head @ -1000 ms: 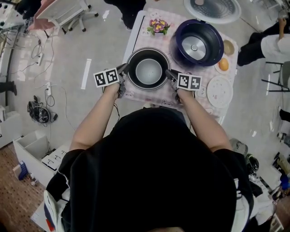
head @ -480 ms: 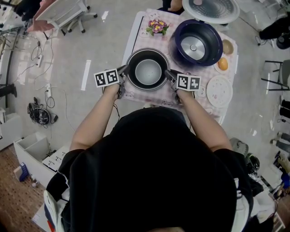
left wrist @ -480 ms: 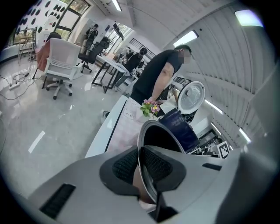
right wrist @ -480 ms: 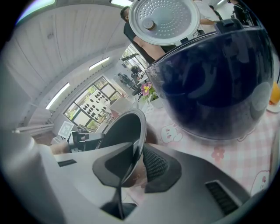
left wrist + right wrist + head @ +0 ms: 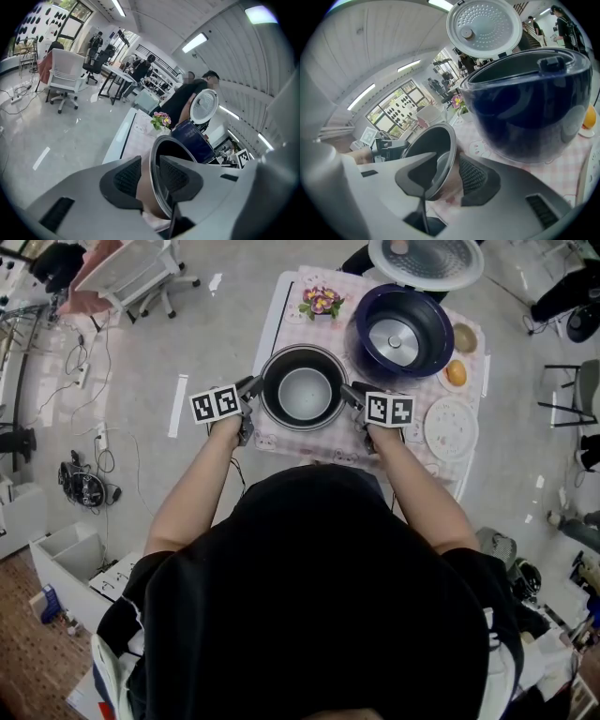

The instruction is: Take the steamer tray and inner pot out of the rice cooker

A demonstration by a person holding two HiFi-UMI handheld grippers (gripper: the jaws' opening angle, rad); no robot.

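Dark-blue rice cooker, grey inner pot, pink checked tablecloth, white plate.

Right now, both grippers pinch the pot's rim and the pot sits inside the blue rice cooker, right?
Not quite. The head view shows the inner pot out of the blue rice cooker, beside it. The left gripper and right gripper do pinch its rim.

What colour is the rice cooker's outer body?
Dark navy blue; the rice cooker shows best in the right gripper view.
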